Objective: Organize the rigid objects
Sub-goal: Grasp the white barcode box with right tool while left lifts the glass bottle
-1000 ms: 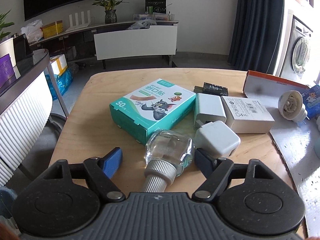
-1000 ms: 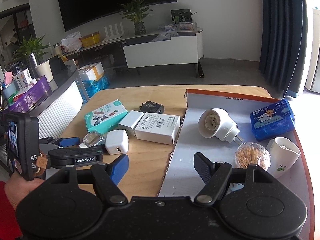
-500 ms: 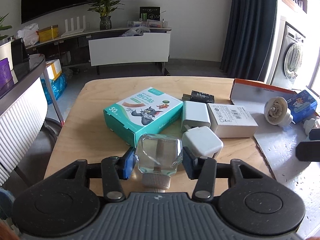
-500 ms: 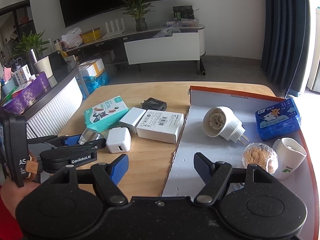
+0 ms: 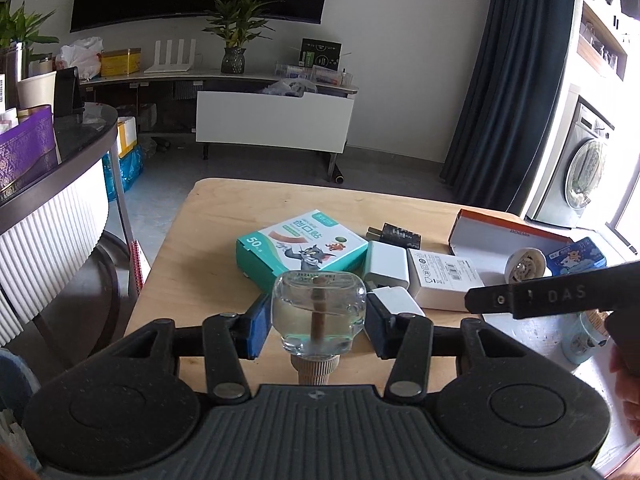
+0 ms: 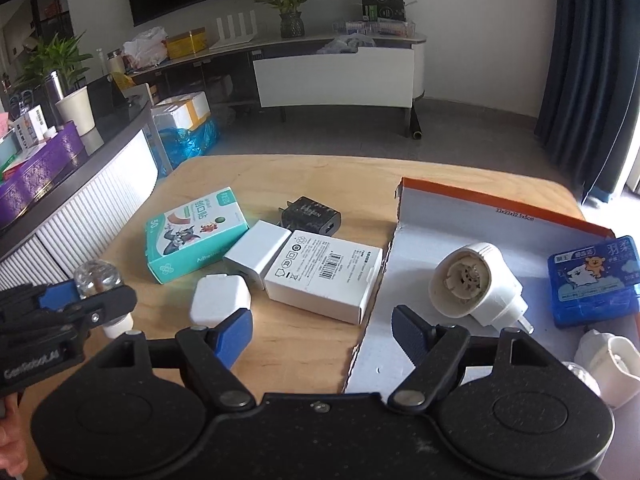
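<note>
My left gripper [image 5: 318,320] is shut on a clear glass liquid bottle [image 5: 319,310] with a ribbed cap, held above the wooden table [image 5: 208,264]; the bottle also shows at the left of the right wrist view [image 6: 96,278]. My right gripper [image 6: 322,330] is open and empty, over the edge of the white cardboard tray [image 6: 416,248]. On the table lie a teal bandage box [image 6: 192,234], a white charger cube [image 6: 220,298], a white adapter [image 6: 256,252], a white labelled box [image 6: 324,280] and a black charger [image 6: 310,216].
In the tray are a white plug-in vaporizer [image 6: 472,284], a blue tissue pack [image 6: 592,280] and a white cup [image 6: 618,364]. A curved counter [image 5: 56,184] stands left of the table. A TV stand [image 5: 272,120] is at the far wall.
My left gripper closed on the glass bottle and lifted it off the table. My right gripper moved a little forward and left, still open.
</note>
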